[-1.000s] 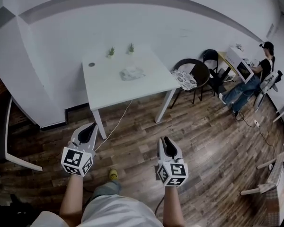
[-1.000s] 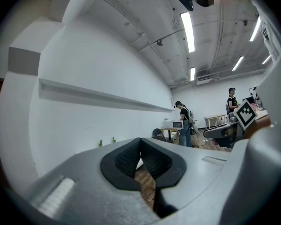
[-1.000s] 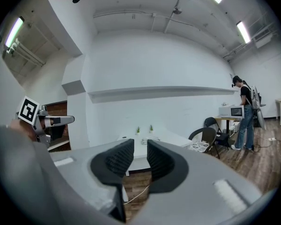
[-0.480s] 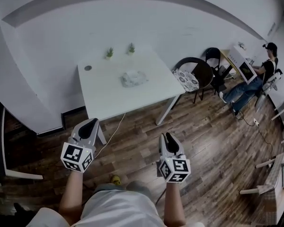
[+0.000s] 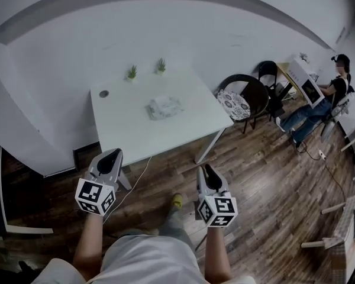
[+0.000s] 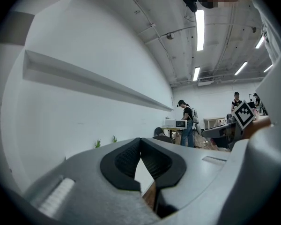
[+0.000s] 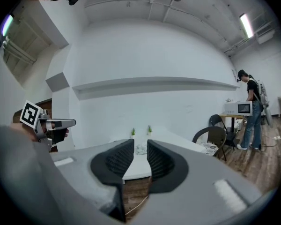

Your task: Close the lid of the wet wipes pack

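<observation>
The wet wipes pack (image 5: 164, 106), a pale flat packet, lies near the middle of the white table (image 5: 130, 126); its lid is too small to make out. Both grippers hang over the wooden floor, well short of the table's near edge. My left gripper (image 5: 113, 154) has its pads touching at the tips and holds nothing. My right gripper (image 5: 206, 170) stands open and empty. In the right gripper view the pack (image 7: 141, 149) shows far off through the gap of the right gripper (image 7: 140, 141). In the left gripper view the left gripper (image 6: 140, 139) hides the pack.
Two small potted plants (image 5: 132, 71) stand at the table's far edge, and a dark round spot (image 5: 103, 93) at its far left corner. Black chairs (image 5: 242, 96) are to the table's right. A seated person (image 5: 330, 93) works at a desk far right. A cable (image 5: 136, 173) trails across the floor.
The table has drawn closer and lower in the head view as the person walks toward it. Both grippers travel forward with the body, jaws unchanged.
</observation>
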Tool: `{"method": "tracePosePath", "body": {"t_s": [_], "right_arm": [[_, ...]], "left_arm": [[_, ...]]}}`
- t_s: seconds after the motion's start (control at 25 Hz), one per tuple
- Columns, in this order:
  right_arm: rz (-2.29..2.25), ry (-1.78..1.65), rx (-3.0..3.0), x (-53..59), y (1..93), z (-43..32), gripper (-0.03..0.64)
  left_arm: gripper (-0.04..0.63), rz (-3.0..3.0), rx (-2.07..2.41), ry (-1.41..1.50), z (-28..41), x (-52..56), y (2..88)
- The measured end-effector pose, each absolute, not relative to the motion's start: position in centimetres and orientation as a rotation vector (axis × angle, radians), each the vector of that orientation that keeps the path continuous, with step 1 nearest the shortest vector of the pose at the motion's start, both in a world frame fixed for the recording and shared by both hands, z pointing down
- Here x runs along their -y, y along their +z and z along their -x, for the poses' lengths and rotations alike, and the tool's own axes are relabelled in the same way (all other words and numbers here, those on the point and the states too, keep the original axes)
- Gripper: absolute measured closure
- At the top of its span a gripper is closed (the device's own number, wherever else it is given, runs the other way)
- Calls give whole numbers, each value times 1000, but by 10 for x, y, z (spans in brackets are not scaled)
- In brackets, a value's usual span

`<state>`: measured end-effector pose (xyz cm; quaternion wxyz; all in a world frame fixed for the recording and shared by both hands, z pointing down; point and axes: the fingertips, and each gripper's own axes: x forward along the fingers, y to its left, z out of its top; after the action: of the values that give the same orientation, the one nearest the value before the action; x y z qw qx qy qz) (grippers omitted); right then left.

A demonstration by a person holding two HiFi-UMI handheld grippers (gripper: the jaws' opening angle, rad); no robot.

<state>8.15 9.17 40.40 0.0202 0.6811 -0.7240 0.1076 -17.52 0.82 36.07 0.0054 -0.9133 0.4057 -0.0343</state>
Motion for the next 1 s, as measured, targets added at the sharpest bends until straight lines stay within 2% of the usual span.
{"method": "tracePosePath", "body": {"t_s": [0.6,1.0], "right_arm": [[-1921,412,2352,132,435,-221,523],[-1627,496,2508,240,450,-237,525]], "left_arm": [[589,2787,-1513,-221,60,182,396],[589,2696,-1683,-333,20,253,399]]}}
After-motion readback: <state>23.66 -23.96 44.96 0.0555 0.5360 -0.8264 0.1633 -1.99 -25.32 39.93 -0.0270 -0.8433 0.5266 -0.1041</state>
